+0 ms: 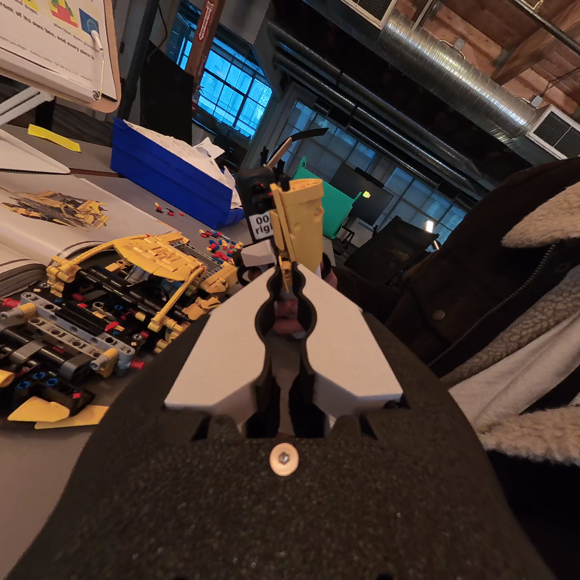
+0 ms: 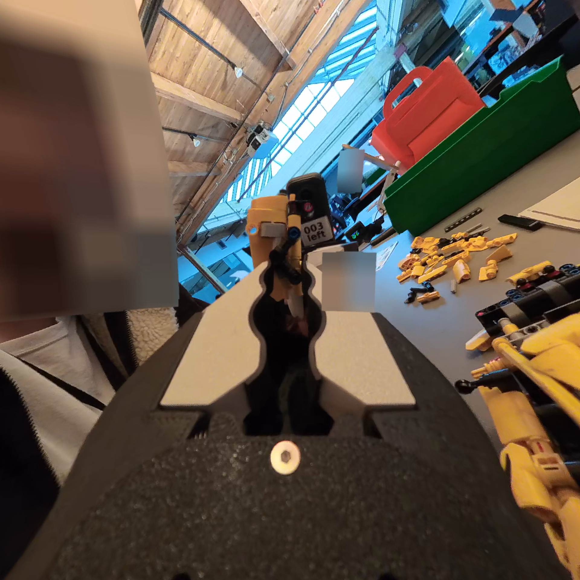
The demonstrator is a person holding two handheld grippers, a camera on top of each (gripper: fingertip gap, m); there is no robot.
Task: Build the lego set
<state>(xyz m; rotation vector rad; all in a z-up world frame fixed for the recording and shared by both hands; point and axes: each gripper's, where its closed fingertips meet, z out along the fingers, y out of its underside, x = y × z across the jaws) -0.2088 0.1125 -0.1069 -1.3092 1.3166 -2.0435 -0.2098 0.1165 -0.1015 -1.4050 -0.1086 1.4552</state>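
Observation:
Both grippers hold one yellow sub-assembly in the air between them, above the table. In the left wrist view my left gripper [image 1: 286, 271] is shut on the lower edge of this yellow panel sub-assembly [image 1: 299, 219], and the right gripper's camera body [image 1: 255, 191] shows just behind it. In the right wrist view my right gripper [image 2: 287, 270] is shut on the black and yellow end of the same sub-assembly [image 2: 266, 226], with the left gripper's camera [image 2: 309, 204] beyond. The large yellow and black lego car model [image 1: 125, 282] lies on the grey table; it also shows in the right wrist view [image 2: 533, 361].
An open instruction booklet [image 1: 47, 213] lies under the model. A blue bin [image 1: 169, 179] holds paper bags, with small loose pins [image 1: 219, 244] beside it. Loose yellow parts [image 2: 455, 254], a green bin [image 2: 470, 175] and a red box [image 2: 423, 119] are on the other side. A person's jacket [image 1: 502, 298] is close. My left and right fingertips are right by each other.

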